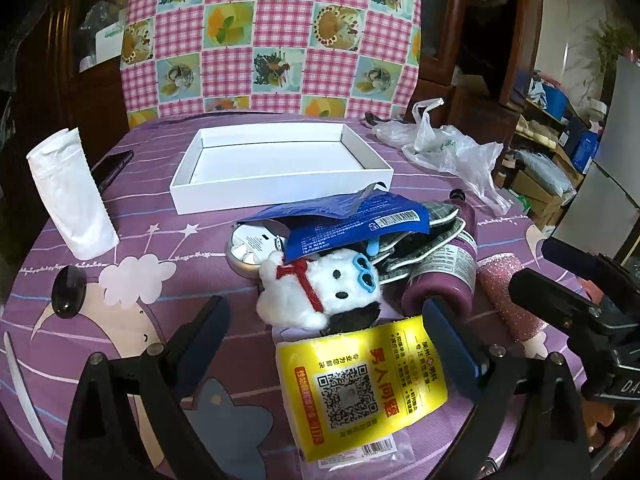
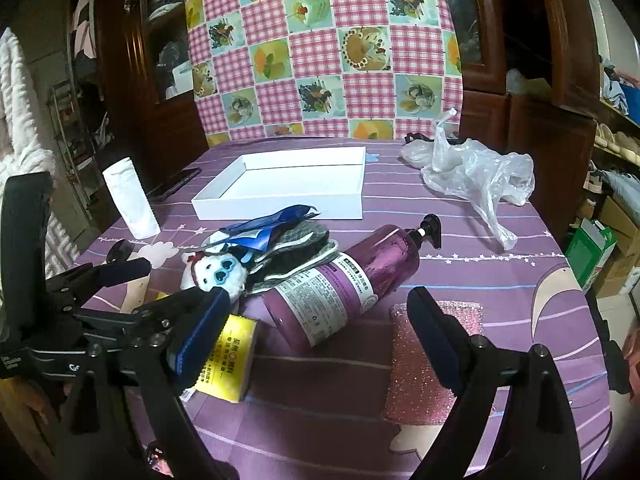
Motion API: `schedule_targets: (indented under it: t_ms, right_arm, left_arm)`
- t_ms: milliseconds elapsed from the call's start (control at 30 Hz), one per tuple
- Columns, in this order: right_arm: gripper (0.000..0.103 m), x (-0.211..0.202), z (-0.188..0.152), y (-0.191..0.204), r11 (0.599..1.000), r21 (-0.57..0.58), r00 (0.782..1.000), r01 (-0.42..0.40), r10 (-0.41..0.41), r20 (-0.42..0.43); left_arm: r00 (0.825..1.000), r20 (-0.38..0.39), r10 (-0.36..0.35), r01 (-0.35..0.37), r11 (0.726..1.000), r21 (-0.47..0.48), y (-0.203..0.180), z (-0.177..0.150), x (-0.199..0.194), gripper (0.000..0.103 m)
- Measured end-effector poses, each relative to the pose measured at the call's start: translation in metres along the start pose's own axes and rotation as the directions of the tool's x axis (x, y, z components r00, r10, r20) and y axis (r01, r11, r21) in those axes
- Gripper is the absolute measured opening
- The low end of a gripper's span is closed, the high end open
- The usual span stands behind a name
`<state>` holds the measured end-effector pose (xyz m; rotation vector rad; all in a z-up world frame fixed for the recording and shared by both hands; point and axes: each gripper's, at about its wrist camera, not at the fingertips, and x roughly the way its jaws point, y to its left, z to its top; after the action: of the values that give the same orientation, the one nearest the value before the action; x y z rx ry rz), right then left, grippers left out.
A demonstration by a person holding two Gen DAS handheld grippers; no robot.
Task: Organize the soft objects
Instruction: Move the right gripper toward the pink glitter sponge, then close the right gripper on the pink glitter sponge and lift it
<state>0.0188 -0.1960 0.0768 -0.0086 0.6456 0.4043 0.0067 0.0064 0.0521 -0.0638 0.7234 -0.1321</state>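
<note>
Both claws hang spread and empty — the left claw (image 1: 324, 320) nearest the white plush toy (image 1: 320, 288) heaped mid-surface, light and squashy, probably best pinched across its body — the right claw (image 2: 320, 312) alongside.

Pretty dim indoor light with a purple-ish cast; the brightest thing is the white box (image 1: 280, 168), nearly blown out. Heavy fisheye bending with black vignetted corners. Cabinets at the sides sink into murk, and the glare at the far right is maybe a window.
</note>
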Motion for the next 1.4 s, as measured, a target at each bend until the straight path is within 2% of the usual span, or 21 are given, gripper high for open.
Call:
schedule_targets:
  t_ms: [200,367,533,733,933,1067,1200,1300,1400]
  right_arm:
    - [0.090,-0.004,0.000,0.002,1.000,-0.004,1.000,-0.008,0.008,0.008]
    - [0.090,-0.007,0.001,-0.003,1.000,0.016,1.000,0.025,-0.026,0.014]
    - [0.090,-0.017,0.003,-0.022,0.990,0.137,1.000,0.008,-0.011,0.025]
    - [0.090,-0.025,0.003,-0.050,0.960,0.260,0.994,0.101,-0.106,0.002]
    - [0.090,-0.021,0.000,-0.071,0.948,0.279,0.988,0.155,-0.142,-0.065]
    - [0.090,-0.006,-0.005,-0.080,0.948,0.279,0.981,0.154,-0.113,-0.157]
    - [0.090,0.013,-0.014,-0.075,0.950,0.223,0.955,0.220,-0.163,-0.248]
    - [0.090,0.022,-0.018,-0.066,0.954,0.147,0.937,0.263,-0.216,-0.273]
    - [0.090,0.031,-0.023,-0.063,0.956,0.108,0.925,0.271,-0.228,-0.305]
  left_arm:
    - [1.000,0.004,0.026,-0.026,1.000,0.003,-0.001,0.001,0.000,0.099]
    - [1.000,-0.001,0.006,-0.006,1.000,0.011,-0.002,0.000,-0.001,0.100]
    - [0.997,-0.013,-0.081,0.081,0.996,0.037,-0.010,0.000,-0.006,0.100]
    - [0.995,-0.014,-0.103,0.104,0.985,0.139,-0.031,-0.008,-0.007,0.100]
    - [0.991,-0.072,-0.114,0.126,0.975,0.182,-0.041,-0.014,-0.002,0.100]
    - [0.993,-0.097,-0.072,0.088,0.980,0.176,-0.040,-0.015,0.007,0.100]
    - [0.993,-0.115,-0.037,0.057,0.983,0.174,-0.039,-0.018,0.013,0.100]
    - [0.992,-0.119,-0.033,0.053,0.984,0.172,-0.038,-0.018,0.015,0.100]
    - [0.992,-0.121,-0.022,0.043,0.983,0.177,-0.038,-0.019,0.016,0.100]
